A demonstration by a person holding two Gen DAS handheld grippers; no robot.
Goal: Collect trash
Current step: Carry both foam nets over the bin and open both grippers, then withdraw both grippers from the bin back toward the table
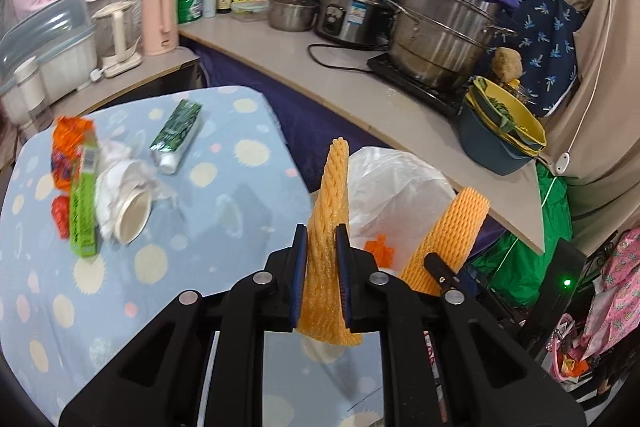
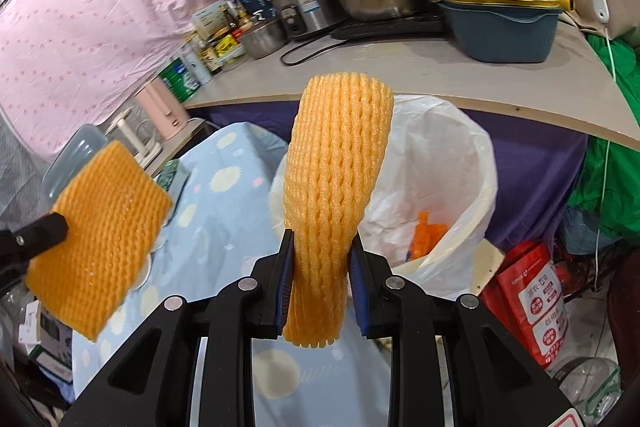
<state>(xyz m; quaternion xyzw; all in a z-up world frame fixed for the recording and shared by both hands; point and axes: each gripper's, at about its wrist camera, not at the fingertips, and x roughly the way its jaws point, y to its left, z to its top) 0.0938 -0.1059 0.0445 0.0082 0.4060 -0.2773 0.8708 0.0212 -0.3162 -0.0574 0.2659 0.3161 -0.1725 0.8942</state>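
My left gripper is shut on an orange foam fruit net and holds it upright above the table's right edge. My right gripper is shut on a second orange foam net, held up in front of the trash bin with a white bag. Each net shows in the other view: the right one beside the bin, the left one at the left. On the blue spotted table lie a green box, orange wrappers, crumpled tissue with a paper cup and a green tube.
A counter behind the bin carries steel pots, a rice cooker, stacked basins, bottles and kettles. Orange scraps lie inside the bin. A red bag stands on the floor at the right.
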